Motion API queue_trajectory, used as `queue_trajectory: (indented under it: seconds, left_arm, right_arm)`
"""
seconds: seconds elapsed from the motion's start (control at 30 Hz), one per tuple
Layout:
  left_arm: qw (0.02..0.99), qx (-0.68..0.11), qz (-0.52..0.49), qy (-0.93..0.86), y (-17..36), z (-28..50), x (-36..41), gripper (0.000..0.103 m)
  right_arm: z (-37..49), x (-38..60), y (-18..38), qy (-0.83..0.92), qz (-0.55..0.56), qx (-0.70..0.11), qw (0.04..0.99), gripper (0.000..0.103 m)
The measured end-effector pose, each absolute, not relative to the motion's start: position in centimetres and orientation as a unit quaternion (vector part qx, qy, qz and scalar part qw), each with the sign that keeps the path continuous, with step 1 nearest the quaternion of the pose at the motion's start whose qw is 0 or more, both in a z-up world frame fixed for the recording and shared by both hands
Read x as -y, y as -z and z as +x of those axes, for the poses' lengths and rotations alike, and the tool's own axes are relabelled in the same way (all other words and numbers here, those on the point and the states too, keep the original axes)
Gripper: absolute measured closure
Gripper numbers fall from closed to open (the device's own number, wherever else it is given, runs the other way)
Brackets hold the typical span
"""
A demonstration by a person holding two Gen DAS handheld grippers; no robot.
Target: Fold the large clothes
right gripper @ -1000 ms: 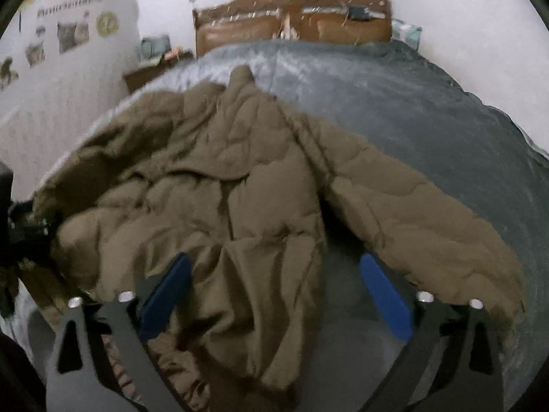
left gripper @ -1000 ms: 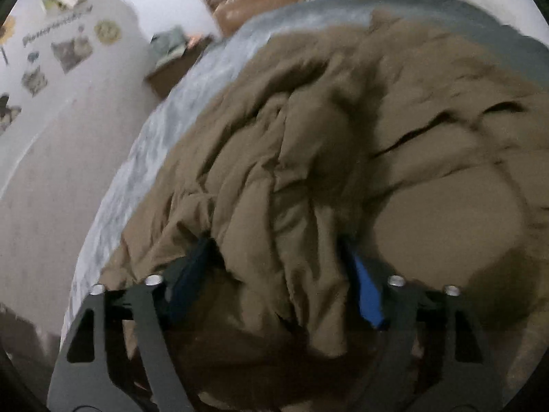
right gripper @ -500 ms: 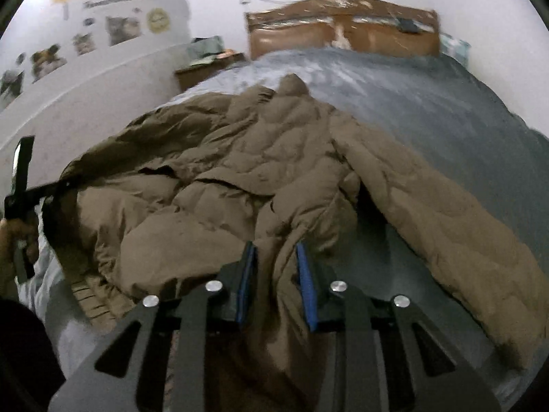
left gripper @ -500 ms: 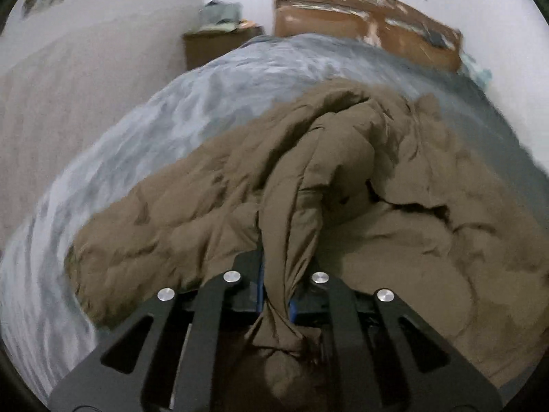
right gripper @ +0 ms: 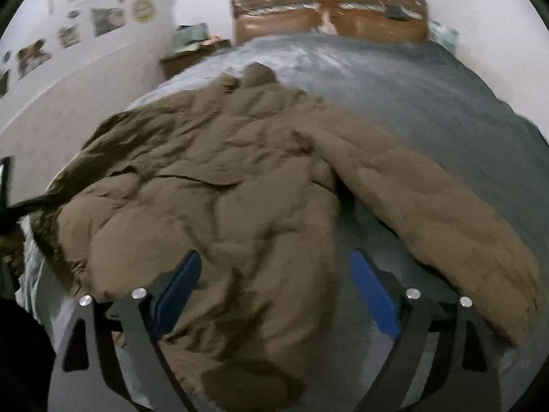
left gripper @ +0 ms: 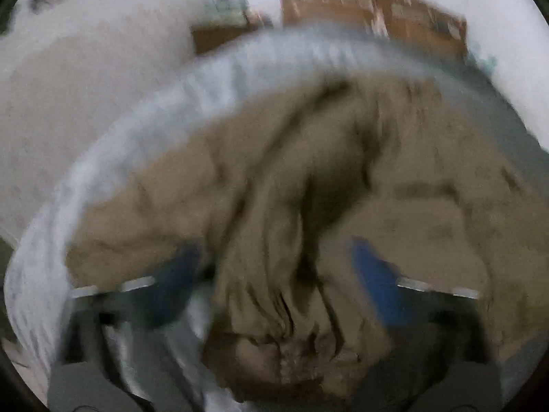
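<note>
A large brown quilted jacket (right gripper: 240, 185) lies spread on a bed with a grey cover (right gripper: 429, 103), one sleeve (right gripper: 429, 213) stretched to the right. My right gripper (right gripper: 274, 292) hovers over the jacket's near hem, its jaws opening wide, with loose fabric lying between the blue pads (right gripper: 374, 298) untouched. In the blurred left wrist view the left gripper (left gripper: 274, 281) is over a bunched ridge of the jacket (left gripper: 274, 240). Its jaws are opening too, and the blue pads (left gripper: 374, 274) stand apart from the cloth.
A wooden headboard (right gripper: 329, 17) stands at the far end of the bed, and a bedside table (right gripper: 192, 51) with items on it sits at its left. Pictures hang on the left wall (right gripper: 68, 34). The bed's left edge (left gripper: 103, 178) drops toward the floor.
Both grippers shut on folds of the jacket half a second ago and have now opened wide, letting the fabric go. The left view is smeared by motion.
</note>
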State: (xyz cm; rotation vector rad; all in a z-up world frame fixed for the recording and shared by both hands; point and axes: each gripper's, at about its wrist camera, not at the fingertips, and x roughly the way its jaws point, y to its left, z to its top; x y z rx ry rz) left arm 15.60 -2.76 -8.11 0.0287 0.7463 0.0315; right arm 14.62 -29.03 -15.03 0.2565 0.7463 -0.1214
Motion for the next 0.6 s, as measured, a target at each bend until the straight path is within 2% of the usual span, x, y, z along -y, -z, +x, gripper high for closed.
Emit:
queue_trajectory:
  seconds: [0.1,0.17,0.2,0.23,0.3,0.33,0.47,0.6]
  left_arm:
    - [0.921,-0.389,0.001,-0.031,9.0,16.2,2.7,0.003]
    - [0.895,-0.446,0.001,-0.022,11.3,17.4,2.8,0.003]
    - [0.886,-0.462,0.021,-0.022,12.2,17.8,3.6,0.003]
    - [0.882,-0.469,0.037,-0.020,12.5,18.0,3.9,0.003]
    - [0.874,-0.482,0.065,-0.013,13.5,18.9,5.7,0.003]
    - [0.871,-0.486,0.070,-0.008,13.8,18.9,6.1,0.003]
    - [0.860,-0.502,0.093,0.024,15.0,18.5,7.5,0.003]
    - [0.846,-0.507,0.161,0.040,16.5,17.9,11.7,0.003]
  right_arm:
    - [15.8,29.7,17.9,0.055,0.150,-0.432,0.888,0.014]
    - [16.4,30.0,19.7,0.020,0.190,-0.461,0.867,0.021]
    - [16.5,30.1,20.3,0.003,0.208,-0.463,0.861,0.049]
    - [16.6,30.2,20.5,-0.012,0.224,-0.463,0.858,0.068]
    - [16.2,30.7,20.0,-0.007,0.225,-0.450,0.864,0.086]
    - [15.8,31.1,19.7,0.000,0.229,-0.441,0.868,0.090]
    - [14.2,32.5,17.6,0.077,0.192,-0.409,0.889,0.092]
    - [12.7,31.0,15.3,0.160,0.083,-0.398,0.900,0.092]
